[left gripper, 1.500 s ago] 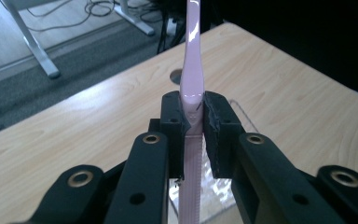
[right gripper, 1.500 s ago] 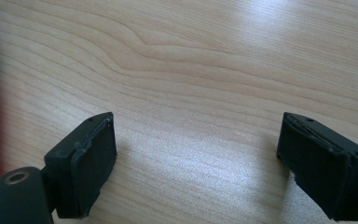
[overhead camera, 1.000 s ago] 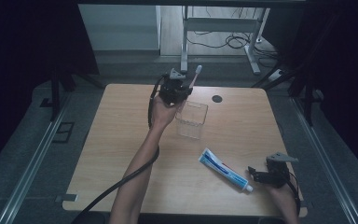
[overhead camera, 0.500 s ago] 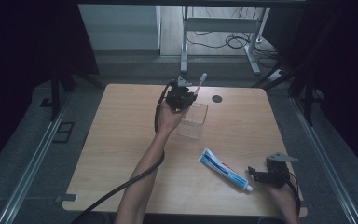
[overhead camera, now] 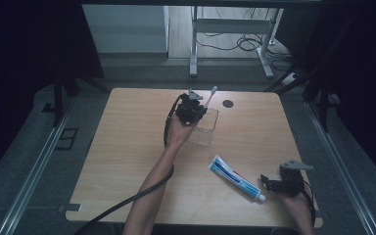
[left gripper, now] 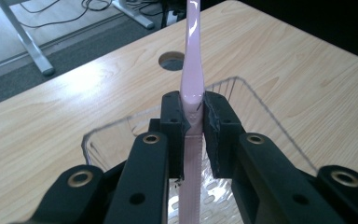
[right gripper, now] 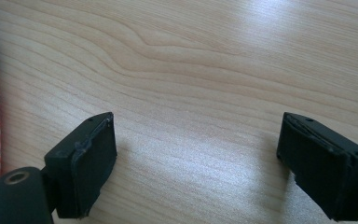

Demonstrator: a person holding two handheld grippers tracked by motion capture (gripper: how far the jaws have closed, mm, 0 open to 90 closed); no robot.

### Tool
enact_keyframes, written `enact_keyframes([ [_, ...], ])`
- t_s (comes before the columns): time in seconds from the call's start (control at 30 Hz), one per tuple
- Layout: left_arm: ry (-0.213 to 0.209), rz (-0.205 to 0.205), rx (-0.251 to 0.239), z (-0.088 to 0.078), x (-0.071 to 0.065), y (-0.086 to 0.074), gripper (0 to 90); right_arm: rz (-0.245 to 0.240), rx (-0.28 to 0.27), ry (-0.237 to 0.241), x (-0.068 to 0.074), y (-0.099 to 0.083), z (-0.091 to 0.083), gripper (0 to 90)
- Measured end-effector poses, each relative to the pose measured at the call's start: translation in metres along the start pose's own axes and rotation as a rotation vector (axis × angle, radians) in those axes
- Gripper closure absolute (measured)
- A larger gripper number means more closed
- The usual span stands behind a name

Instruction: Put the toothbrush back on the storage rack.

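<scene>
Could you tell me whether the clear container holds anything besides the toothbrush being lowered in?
Apparently empty: the clear container shows its bare floor around the pink toothbrush.

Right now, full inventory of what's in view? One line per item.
toothbrush: 1, pale pink, clamped in the left gripper, over the clear container
clear container: 1, transparent plastic, table centre, far half
toothpaste tube: 1, white, blue and red, lying flat near the right gripper
table: 1, light wood, with a dark round hole near the far edge
left gripper: 1, black, shut on the toothbrush
right gripper: 1, black, open, at the table's near right
forearms: 2, entering from the bottom
</scene>
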State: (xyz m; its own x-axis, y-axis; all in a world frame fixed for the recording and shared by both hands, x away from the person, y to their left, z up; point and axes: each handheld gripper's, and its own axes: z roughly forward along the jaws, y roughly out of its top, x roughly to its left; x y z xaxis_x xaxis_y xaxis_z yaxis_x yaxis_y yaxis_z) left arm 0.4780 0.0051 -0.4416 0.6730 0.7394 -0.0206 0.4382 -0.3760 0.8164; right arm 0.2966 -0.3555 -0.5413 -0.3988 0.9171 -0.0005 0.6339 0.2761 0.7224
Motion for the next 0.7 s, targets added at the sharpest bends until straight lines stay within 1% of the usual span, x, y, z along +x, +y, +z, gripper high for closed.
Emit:
enact_keyframes([
  [0.03,-0.002,-0.005,0.006,0.001,0.0,-0.002,78.8,-0.001,0.0,0.001,0.0,0.0,0.0,11.4],
  [0.1,0.002,0.006,0.019,0.003,0.0,-0.004,78.8,-0.001,0.0,0.001,0.0,0.0,0.0,11.4],
  [0.23,0.003,0.0,0.023,0.005,-0.002,-0.008,78.8,-0.001,0.0,0.001,0.0,0.0,0.0,11.4],
  [0.3,0.009,0.013,0.037,0.006,-0.003,-0.01,78.8,-0.001,0.0,0.001,0.0,0.0,0.0,11.4],
  [0.43,0.014,0.017,0.044,0.008,-0.006,-0.011,78.8,-0.001,0.0,0.001,0.0,0.0,0.0,11.4],
  [0.57,0.035,0.025,0.061,0.009,-0.009,-0.011,78.8,0.0,0.001,0.001,0.0,0.0,0.0,11.4],
  [0.7,0.044,0.02,0.084,0.011,-0.01,-0.012,78.9,0.0,0.001,0.001,0.0,0.0,0.0,11.4],
])
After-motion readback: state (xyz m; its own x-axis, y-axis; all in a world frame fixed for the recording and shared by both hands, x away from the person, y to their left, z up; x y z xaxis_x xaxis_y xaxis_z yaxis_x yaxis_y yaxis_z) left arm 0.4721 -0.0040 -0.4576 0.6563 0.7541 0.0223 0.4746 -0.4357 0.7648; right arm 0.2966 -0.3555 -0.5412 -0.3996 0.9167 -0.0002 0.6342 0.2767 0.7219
